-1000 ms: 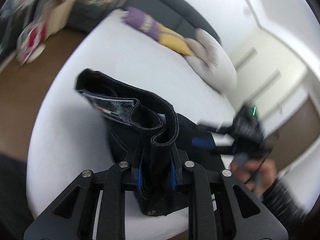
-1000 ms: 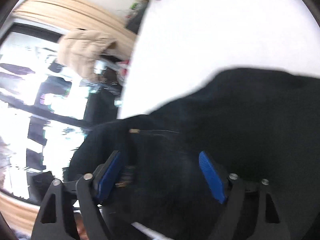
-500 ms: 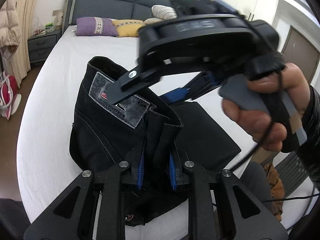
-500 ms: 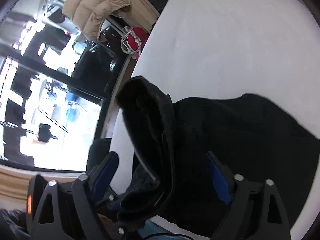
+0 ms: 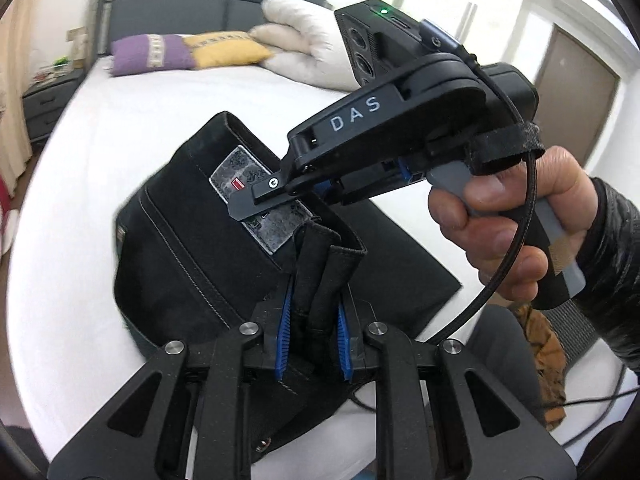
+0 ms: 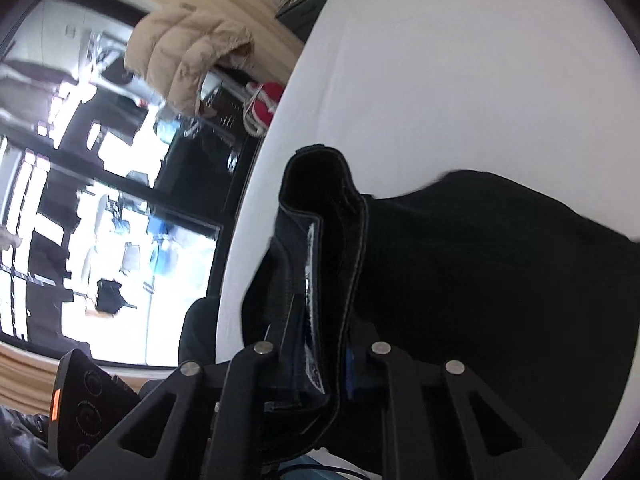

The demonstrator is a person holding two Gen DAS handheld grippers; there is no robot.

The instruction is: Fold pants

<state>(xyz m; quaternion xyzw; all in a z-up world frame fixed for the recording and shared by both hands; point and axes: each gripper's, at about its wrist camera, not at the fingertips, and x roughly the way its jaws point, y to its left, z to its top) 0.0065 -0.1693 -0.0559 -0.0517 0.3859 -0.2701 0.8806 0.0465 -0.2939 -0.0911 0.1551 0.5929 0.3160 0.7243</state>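
Black pants (image 5: 188, 248) lie partly folded on a white bed (image 5: 128, 120), the waistband with its grey label patch (image 5: 260, 200) lifted. My left gripper (image 5: 312, 344) is shut on a bunched fold of the waistband. My right gripper (image 5: 276, 204), held by a bare hand, reaches in from the right and is clamped on the waistband at the label. In the right wrist view the waistband (image 6: 332, 240) stands upright between my right gripper's (image 6: 320, 364) closed fingers, and the rest of the pants (image 6: 480, 280) spreads to the right.
Purple and yellow pillows (image 5: 160, 54) and a folded white duvet (image 5: 304, 60) lie at the bed's dark headboard. A nightstand (image 5: 44, 100) stands to the left. A beige jacket (image 6: 188, 56) hangs by a large window (image 6: 80, 200). A cable (image 5: 500, 280) trails from the right gripper.
My right gripper moved in from the far right to the waistband and closed on it at the label. My left gripper kept its hold and the waistband rose.
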